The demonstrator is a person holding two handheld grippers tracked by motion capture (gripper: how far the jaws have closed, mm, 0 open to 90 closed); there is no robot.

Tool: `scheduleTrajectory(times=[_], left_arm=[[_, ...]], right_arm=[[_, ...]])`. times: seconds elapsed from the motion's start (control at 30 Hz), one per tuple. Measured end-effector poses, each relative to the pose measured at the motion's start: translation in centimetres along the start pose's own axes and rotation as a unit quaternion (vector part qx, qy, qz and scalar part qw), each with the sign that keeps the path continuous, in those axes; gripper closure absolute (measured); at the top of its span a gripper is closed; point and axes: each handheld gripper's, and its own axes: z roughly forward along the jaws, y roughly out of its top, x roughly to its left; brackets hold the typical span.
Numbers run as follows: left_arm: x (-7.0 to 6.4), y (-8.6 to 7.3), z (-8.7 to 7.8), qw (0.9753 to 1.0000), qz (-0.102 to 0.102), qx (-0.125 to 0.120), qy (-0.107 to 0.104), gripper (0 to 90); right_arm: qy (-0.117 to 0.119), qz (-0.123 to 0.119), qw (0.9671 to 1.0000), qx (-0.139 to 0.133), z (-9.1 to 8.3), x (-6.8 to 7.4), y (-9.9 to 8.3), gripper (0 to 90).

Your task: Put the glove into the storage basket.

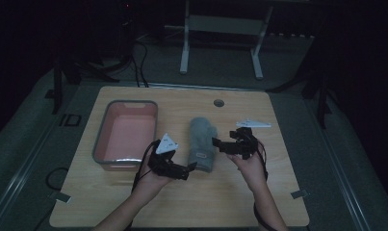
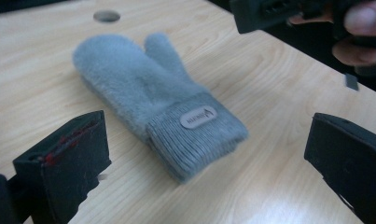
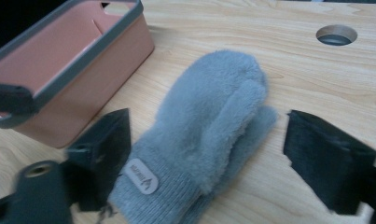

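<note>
Mitten (image 1: pixel 201 138) lies flat mid-worktop (image 1: pixel 230 202) right of the pink bin (image 1: pixel 126 132), both grippers, left (image 1: pixel 190 168) and right (image 1: pixel 215 142), with fingers wide open and empty, closing in on its cuff, so I'd guess next is pinching it for the bin.

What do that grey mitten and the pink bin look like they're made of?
The mitten looks like soft plush fleece with a fuzzy nap; its cuff is ribbed knit with a small, possibly leather patch. The bin seems smooth matte plastic, pink with a grey rim.
</note>
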Motion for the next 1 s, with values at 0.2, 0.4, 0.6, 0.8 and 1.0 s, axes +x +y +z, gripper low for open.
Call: scheduleTrajectory(times=[0.2, 0.4, 0.6, 0.8, 1.0], left_arm=[[1.2, 2.0, 2.6, 0.9990, -0.035, 0.022, 0.014, 8.8], [2.4, 2.6, 6.0, 0.9942, -0.069, 0.082, 0.012, 15.8], [3.2, 2.1, 8.8, 0.9878, -0.103, 0.117, 0.003, 23.7], [4.4, 1.2, 10.3, 0.9807, -0.145, 0.129, -0.026, 28.1], [5.1, 0.3, 11.6, 0.9730, -0.180, 0.136, -0.049, 27.8]], right_arm=[[-0.013, 0.004, 0.9994, 0.032, 2.1, -1.1, 0.1, 43.4], [-0.003, 0.040, 0.9971, 0.065, 4.6, -2.2, -1.0, 48.0], [0.008, 0.049, 0.9940, 0.098, 6.2, -2.6, -2.4, 48.3], [0.008, 0.057, 0.9912, 0.119, 7.4, -3.3, -2.8, 47.5], [0.030, 0.070, 0.9868, 0.143, 8.9, -4.0, -3.2, 46.8]])
